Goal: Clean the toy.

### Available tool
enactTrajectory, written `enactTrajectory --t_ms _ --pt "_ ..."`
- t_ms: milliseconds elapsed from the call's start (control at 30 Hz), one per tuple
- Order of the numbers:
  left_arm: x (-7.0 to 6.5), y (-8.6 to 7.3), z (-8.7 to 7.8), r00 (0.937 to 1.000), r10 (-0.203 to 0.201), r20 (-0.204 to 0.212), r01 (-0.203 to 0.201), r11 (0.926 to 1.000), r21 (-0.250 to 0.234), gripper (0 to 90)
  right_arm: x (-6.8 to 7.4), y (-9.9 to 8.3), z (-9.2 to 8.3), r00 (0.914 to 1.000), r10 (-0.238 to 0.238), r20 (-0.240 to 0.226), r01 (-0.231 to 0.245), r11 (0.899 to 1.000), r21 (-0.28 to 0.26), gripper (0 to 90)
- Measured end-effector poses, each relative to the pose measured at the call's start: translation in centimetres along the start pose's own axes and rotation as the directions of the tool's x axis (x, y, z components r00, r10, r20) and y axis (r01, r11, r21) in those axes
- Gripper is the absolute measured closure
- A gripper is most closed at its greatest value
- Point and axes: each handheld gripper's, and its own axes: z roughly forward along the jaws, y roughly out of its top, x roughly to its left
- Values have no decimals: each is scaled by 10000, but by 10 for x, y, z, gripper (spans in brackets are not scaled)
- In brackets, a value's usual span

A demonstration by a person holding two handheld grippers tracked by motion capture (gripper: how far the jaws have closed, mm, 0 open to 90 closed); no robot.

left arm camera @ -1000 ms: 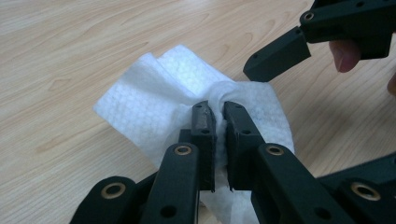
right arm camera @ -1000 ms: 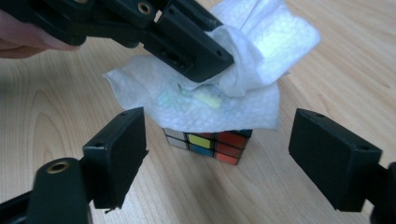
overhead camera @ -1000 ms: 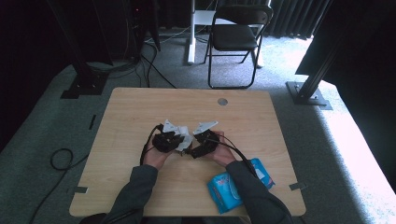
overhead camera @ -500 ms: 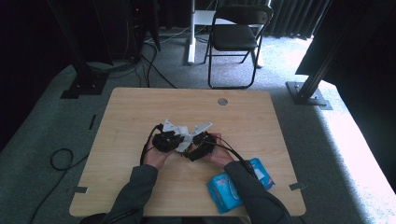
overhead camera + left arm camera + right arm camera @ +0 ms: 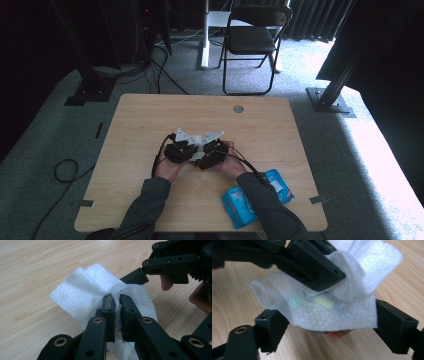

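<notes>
High view overhead, far; both gripper views close (right perhaps blurred), sharing wipe (image 5: 87, 287).

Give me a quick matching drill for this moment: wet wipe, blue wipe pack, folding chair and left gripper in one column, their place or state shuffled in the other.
Things:
1. wet wipe
2. blue wipe pack
3. folding chair
4. left gripper

Place or state:
A. on the floor beyond the table's far edge
B. fingers shut on a fold of white cloth
C. bunched between the two grippers at mid-table
D. on the table's near right corner, by the right forearm

Pairs: 1-C, 2-D, 3-A, 4-B
</notes>
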Motion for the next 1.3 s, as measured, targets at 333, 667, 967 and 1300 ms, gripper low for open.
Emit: enactTrajectory --t_ms 333,667,967,1300 --pt "5 3 -10 9992 123 -380 -129 9998 -168 825 -2 -2 -4 9998 -201 -13 201 9998 57 259" --pt "4 0 -3 9993 1 -369 2 10000 83 828 1 0 0 9995 -294 -94 294 9996 43 222" --pt "1 1 -3 9998 -11 -184 14 9998 180 828 1 0 3 9981 -622 11 622 9979 168 313" --pt "0 2 -5 9998 115 -179 -114 9999 57 830 1 0 3 9984 -567 -13 567 9982 188 333"
